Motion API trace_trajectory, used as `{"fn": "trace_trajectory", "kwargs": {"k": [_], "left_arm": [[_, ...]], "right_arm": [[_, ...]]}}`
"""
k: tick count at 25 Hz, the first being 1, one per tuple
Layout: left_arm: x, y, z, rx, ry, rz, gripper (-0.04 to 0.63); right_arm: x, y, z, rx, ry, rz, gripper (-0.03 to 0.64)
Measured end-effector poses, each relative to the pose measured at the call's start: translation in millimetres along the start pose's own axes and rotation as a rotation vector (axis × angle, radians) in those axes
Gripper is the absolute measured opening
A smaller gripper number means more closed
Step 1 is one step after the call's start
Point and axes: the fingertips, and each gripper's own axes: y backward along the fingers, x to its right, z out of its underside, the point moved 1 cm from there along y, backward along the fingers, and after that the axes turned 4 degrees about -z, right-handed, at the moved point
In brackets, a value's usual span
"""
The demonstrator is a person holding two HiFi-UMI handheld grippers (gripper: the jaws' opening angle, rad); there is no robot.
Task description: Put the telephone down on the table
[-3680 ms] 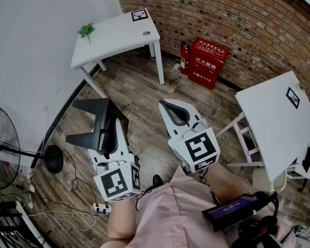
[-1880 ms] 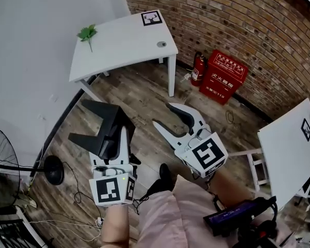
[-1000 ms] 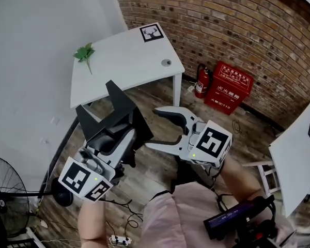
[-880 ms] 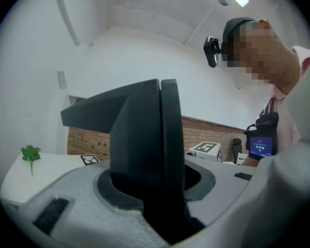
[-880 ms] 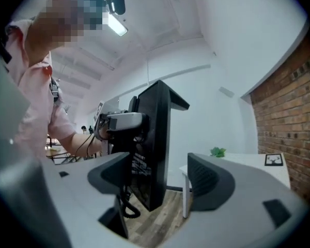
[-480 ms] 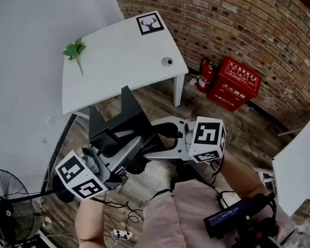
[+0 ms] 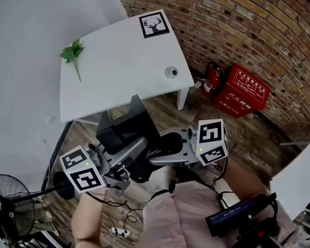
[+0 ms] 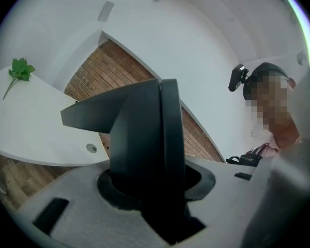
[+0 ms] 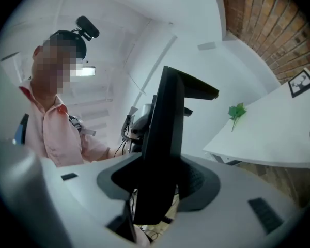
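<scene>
The telephone (image 7: 125,127) is a black, angular thing held in the air below the near edge of the white table (image 7: 108,71). My left gripper (image 7: 138,146) is shut on its lower part; in the left gripper view the telephone (image 8: 144,138) rises upright out of the jaws of the left gripper (image 8: 155,192). My right gripper (image 7: 158,152) reaches in from the right, its jaws closing. In the right gripper view the telephone (image 9: 165,133) stands between the jaws of the right gripper (image 9: 154,190), whose pads lie against its sides.
On the table lie a green leafy sprig (image 7: 72,53), a deer marker card (image 7: 154,24) and a small round fitting (image 7: 171,72). A fire extinguisher (image 7: 213,81) and a red box (image 7: 246,92) stand by the brick wall. A fan (image 7: 10,211) is at lower left, a second white table (image 7: 305,180) at right.
Both grippers have rolled and come together in front of the table. The right gripper's jaws have narrowed onto the telephone, which the left gripper still holds. The table fills more of the view.
</scene>
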Motion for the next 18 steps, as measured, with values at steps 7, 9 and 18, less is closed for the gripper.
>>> {"fn": "trace_trajectory", "kwargs": {"k": [7, 9, 18], "left_arm": [[-10, -28, -26, 0.014, 0.023, 0.005, 0.172], [-11, -30, -33, 0.019, 0.027, 0.0, 0.173], [-34, -34, -60, 0.029, 0.013, 0.002, 0.175]], "right_arm": [[22, 21, -28, 0.007, -0.053, -0.019, 0.179], [25, 23, -35, 0.01, -0.058, -0.025, 0.178], [53, 14, -57, -0.007, -0.056, -0.014, 0.178]]}}
